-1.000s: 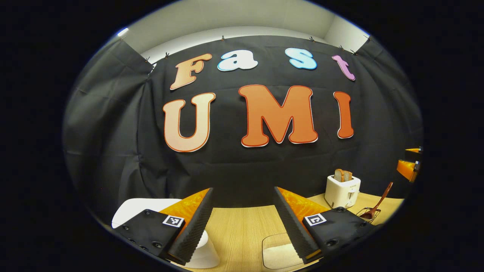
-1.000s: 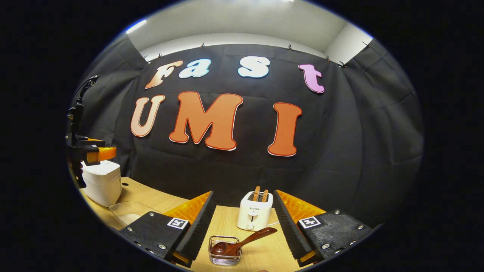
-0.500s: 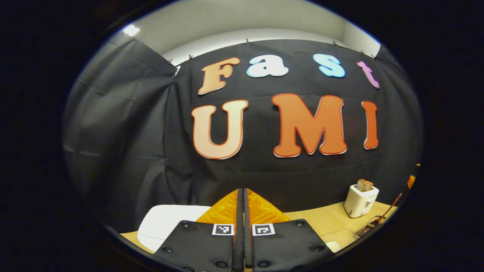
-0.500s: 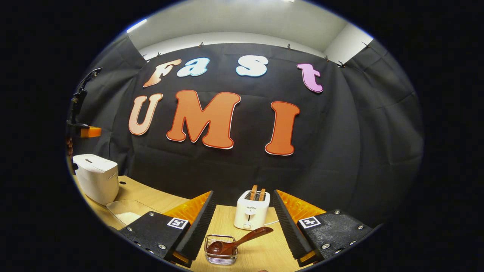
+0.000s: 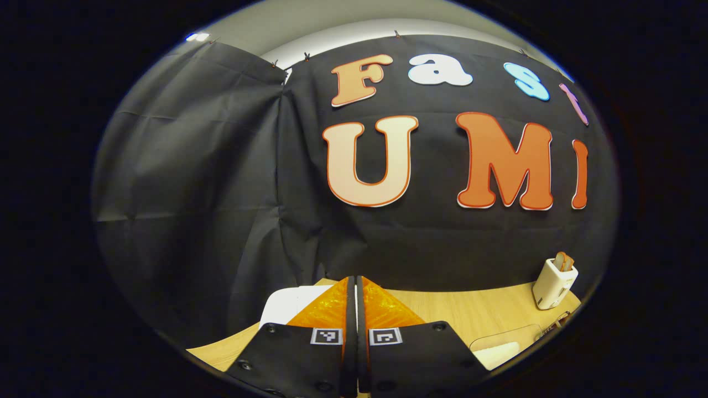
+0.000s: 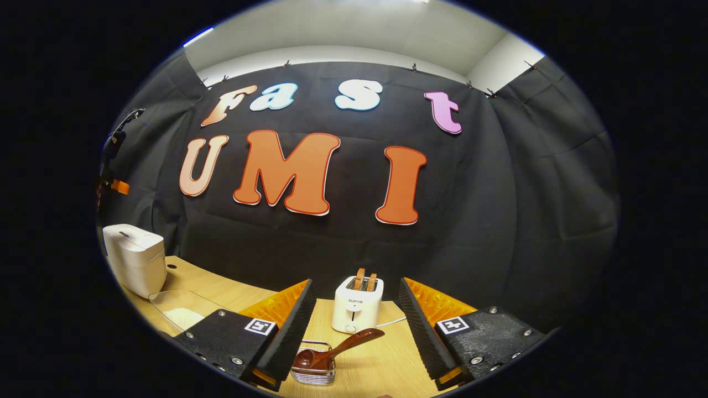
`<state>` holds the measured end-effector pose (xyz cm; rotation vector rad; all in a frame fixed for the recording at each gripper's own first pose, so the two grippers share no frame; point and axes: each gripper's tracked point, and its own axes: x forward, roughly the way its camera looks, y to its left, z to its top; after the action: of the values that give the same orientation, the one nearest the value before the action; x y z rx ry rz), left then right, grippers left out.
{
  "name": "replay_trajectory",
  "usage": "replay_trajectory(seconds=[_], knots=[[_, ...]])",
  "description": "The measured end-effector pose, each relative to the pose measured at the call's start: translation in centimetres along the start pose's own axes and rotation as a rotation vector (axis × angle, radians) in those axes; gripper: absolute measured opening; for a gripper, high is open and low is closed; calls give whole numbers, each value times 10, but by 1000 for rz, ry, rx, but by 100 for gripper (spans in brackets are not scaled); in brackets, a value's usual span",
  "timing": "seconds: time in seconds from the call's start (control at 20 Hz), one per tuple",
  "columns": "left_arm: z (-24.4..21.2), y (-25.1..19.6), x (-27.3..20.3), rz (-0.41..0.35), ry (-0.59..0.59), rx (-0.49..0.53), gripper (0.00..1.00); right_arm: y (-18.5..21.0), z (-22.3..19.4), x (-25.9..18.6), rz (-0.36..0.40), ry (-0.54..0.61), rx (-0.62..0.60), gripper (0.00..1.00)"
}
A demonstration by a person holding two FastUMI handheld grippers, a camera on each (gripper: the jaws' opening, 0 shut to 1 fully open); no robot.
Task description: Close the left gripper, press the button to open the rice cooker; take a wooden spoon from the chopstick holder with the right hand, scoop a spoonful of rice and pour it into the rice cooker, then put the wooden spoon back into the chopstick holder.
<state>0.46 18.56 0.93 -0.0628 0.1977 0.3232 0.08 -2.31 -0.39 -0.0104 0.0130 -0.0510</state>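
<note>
My left gripper (image 5: 354,281) is shut with nothing between its fingers, which meet edge to edge. Just behind and left of them shows the white lid of the rice cooker (image 5: 285,304). In the right gripper view the rice cooker (image 6: 135,258) stands closed at the far left, and the left gripper (image 6: 117,186) hangs high above it. My right gripper (image 6: 355,283) is open and holds nothing. Low between its fingers sits the wire chopstick holder (image 6: 312,375), with the brown wooden spoon (image 6: 340,347) lying in it, handle slanting up to the right.
A clear container of rice (image 6: 182,312) lies on the wooden table (image 6: 381,365) right of the cooker; it also shows as the container (image 5: 500,345). A white toaster (image 6: 357,305) with bread stands behind the holder. Black cloth walls the back.
The left gripper went from open to shut and swung left, bringing the cooker lid right behind its fingers. The right gripper stayed open and edged closer to the holder.
</note>
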Motion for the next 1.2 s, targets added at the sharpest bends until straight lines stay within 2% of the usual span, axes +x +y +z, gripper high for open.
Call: replay_trajectory(seconds=[0.15,0.6,0.75,0.8,1.0,1.05,1.1,1.2], knots=[[-27,7,8,-10,96,-8,6,-8,-4,-5,-17,7,-3,91],[-122,12,19,-53,385,-131,4,-31,-20,-9,-70,40,12,90],[-123,11,20,-57,388,-155,4,-33,-24,-10,-77,48,15,90],[-124,12,19,-55,394,-151,1,-35,-26,-10,-80,49,17,90],[-120,13,22,-45,389,-116,5,-38,-35,-10,-86,72,30,91],[-115,13,22,-41,376,-111,7,-40,-36,-10,-88,77,31,91],[-111,14,22,-37,355,-103,4,-40,-38,-10,-89,82,28,90],[-88,14,27,-32,271,-95,7,-43,-42,-10,-98,94,21,91]])
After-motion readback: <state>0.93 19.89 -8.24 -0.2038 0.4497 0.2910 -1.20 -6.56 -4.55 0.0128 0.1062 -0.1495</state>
